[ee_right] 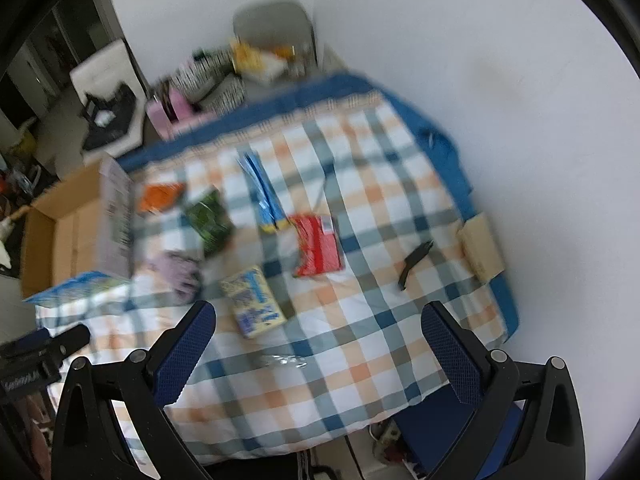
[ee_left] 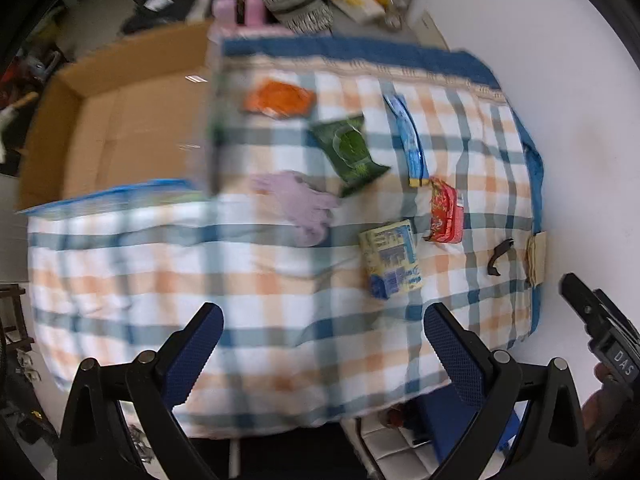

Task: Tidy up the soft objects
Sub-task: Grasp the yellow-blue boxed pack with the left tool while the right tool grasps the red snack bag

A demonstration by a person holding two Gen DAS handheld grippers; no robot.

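Note:
Several soft packs lie on the checked tablecloth (ee_left: 280,288): an orange pack (ee_left: 279,99), a green pack (ee_left: 350,152), a blue pack (ee_left: 410,140), a red pack (ee_left: 446,210), a yellow-blue pack (ee_left: 391,258) and a lilac glove (ee_left: 298,204). They show again in the right wrist view: orange pack (ee_right: 160,196), green pack (ee_right: 209,218), blue pack (ee_right: 264,192), red pack (ee_right: 318,245), yellow-blue pack (ee_right: 253,302), glove (ee_right: 178,274). My left gripper (ee_left: 322,328) and right gripper (ee_right: 318,328) are open and empty, held above the table's near edge.
An open cardboard box (ee_left: 120,120) stands at the table's left, also in the right view (ee_right: 68,228). A black clip (ee_left: 500,256) and a small brown card (ee_left: 536,256) lie at the right edge. Clutter and a chair (ee_right: 276,28) stand behind the table.

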